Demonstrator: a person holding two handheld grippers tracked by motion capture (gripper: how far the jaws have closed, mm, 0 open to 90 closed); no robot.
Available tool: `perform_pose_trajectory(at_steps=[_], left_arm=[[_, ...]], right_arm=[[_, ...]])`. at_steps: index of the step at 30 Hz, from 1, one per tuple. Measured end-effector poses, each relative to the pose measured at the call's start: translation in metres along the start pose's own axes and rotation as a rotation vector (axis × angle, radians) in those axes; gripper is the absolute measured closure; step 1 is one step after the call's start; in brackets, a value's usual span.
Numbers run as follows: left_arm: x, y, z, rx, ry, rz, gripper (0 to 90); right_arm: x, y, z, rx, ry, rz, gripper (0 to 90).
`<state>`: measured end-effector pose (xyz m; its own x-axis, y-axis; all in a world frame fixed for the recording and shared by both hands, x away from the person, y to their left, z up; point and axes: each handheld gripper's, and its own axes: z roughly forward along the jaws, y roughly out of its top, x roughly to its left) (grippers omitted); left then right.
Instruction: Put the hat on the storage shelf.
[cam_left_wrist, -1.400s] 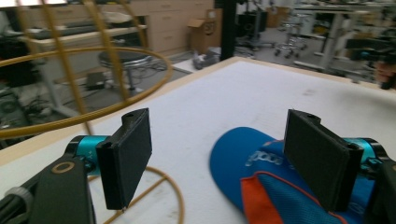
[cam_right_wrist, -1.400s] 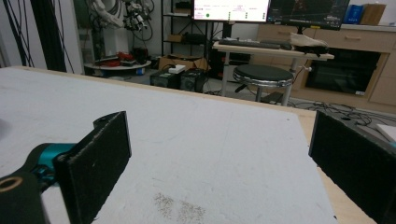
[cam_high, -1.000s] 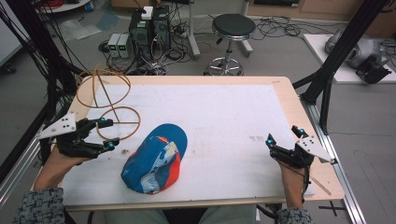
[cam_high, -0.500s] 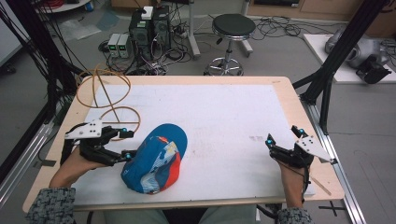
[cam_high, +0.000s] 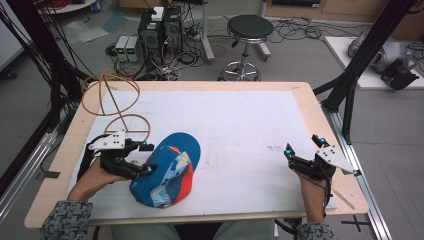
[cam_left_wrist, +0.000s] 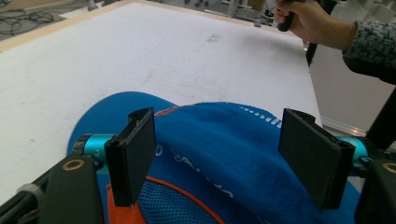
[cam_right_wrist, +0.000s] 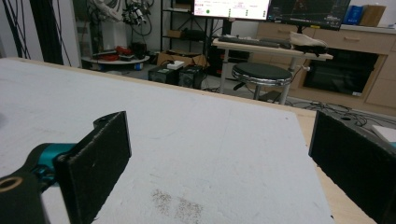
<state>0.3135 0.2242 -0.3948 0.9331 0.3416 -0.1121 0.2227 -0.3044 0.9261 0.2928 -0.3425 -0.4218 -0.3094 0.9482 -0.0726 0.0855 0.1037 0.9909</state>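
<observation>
Approach step: the left gripper (cam_high: 145, 157), jaws spread, straddles the blue cap (cam_high: 167, 170) lying at the worktop's (cam_high: 240, 125) near left. The right gripper (cam_high: 305, 152) rests released, well apart. Next, the left jaws likely need to lower and clench on the cap's fabric.

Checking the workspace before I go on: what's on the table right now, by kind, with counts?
Caps: 1, the blue and orange cap
Cables: 1, the tan looped cable
Grippers: 2, the left gripper at the cap and the right gripper, both open
Total: 4
</observation>
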Motion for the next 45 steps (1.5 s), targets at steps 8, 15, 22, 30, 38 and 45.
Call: perform_pose_trajectory(at_steps=[8,15,22,30,38,45], left_arm=[[0.001,-0.004,0.008,0.062,-0.012,-0.021,31.0],[0.001,-0.006,0.010,0.097,-0.044,-0.033,39.7],[0.002,-0.007,0.010,0.101,-0.069,-0.033,59.5],[0.001,-0.006,0.008,0.085,-0.073,-0.018,79.9],[-0.002,0.000,0.005,0.021,-0.044,0.016,87.2],[-0.008,0.011,0.003,-0.031,-0.016,0.030,87.2]], right_arm=[[0.000,0.000,0.000,0.002,-0.001,-0.001,4.6],[0.000,0.000,0.000,0.000,0.000,-0.004,4.6],[0.000,0.000,0.000,0.002,-0.001,-0.003,4.7],[0.000,0.000,0.000,0.004,-0.001,-0.004,4.6],[0.000,0.000,0.001,0.003,0.000,-0.001,4.6],[-0.002,0.000,0.001,-0.001,-0.008,0.007,4.6]])
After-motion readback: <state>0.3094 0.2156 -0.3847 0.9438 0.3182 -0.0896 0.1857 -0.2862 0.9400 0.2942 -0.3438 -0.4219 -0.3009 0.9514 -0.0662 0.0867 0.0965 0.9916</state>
